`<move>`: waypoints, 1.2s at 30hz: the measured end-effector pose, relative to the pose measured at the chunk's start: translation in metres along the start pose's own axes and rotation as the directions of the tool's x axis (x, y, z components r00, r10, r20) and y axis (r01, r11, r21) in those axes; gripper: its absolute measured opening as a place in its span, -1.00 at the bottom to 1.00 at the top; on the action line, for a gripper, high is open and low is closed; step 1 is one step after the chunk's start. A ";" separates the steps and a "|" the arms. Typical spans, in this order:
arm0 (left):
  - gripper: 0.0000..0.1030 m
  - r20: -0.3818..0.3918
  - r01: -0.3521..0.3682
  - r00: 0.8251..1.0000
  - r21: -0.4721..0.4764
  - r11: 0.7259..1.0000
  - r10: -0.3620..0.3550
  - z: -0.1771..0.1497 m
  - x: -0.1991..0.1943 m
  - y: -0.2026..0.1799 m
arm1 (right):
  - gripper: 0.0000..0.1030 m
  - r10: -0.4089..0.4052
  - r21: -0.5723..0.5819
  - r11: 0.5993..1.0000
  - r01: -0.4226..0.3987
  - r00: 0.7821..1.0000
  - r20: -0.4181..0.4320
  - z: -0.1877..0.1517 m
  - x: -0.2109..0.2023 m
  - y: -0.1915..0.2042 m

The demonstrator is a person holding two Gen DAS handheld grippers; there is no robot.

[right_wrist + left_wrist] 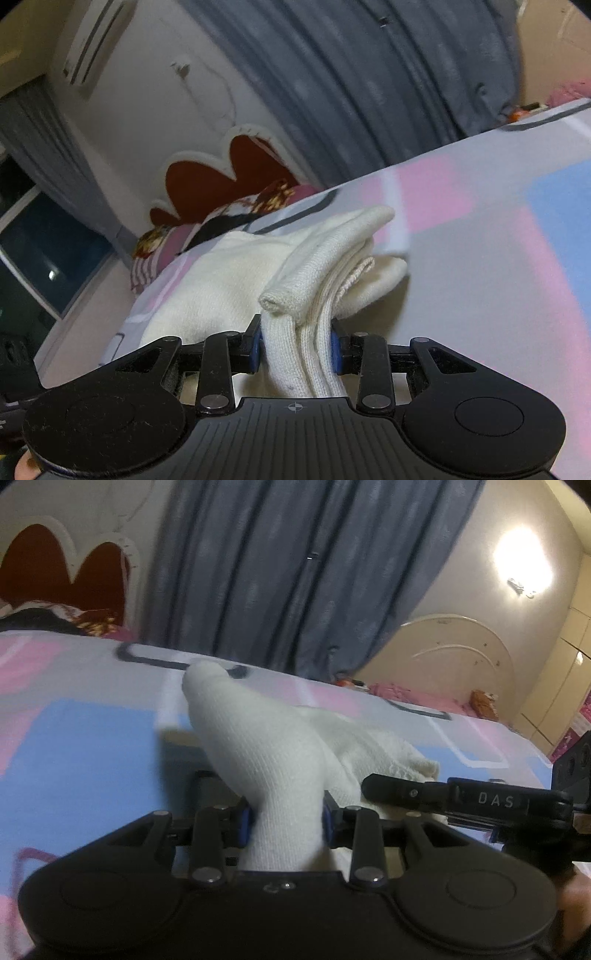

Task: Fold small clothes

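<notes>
White knit socks (266, 753) lie on the bed. In the left wrist view my left gripper (286, 821) is shut on one end of the socks, and the cloth rises away from the jaws over the sheet. My right gripper shows at the right of that view as a black finger (424, 794) over the other end. In the right wrist view my right gripper (297, 347) is shut on the layered cuffs of the socks (317, 269), whose bundle extends forward onto the sheet.
The bed sheet (92, 746) has pink, blue and grey blocks. A red and white headboard (221, 173) and patterned pillows (221, 221) stand at the bed's end. Blue curtains (277, 572) hang behind. A second bed (461, 657) stands at the right.
</notes>
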State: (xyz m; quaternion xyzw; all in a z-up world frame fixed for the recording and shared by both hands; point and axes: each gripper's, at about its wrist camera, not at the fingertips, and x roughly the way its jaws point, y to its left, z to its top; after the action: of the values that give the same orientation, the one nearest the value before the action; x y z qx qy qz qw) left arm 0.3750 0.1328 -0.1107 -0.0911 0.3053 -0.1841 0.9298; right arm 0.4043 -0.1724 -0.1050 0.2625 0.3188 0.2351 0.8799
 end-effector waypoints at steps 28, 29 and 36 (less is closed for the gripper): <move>0.27 0.020 -0.116 0.993 0.003 0.993 0.116 0.001 0.016 0.090 | -0.22 -0.172 -0.095 0.980 0.177 0.983 0.062 -0.023 0.079 0.049; 0.27 -0.015 -0.130 0.991 0.007 0.992 0.130 0.001 0.027 0.089 | -0.27 -0.177 -0.110 0.977 0.181 0.983 0.050 -0.025 0.087 0.052; 0.35 -0.089 -0.152 0.985 -0.018 0.988 0.150 -0.008 0.035 0.093 | -0.52 -0.261 -0.112 0.960 0.256 0.965 -0.030 -0.040 0.112 0.037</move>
State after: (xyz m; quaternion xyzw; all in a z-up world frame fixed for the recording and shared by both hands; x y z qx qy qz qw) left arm 0.4232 0.2037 -0.1617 -0.0712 0.3541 -0.1131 0.9256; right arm 0.4441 -0.0670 -0.1576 0.1657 0.3568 0.1408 0.9085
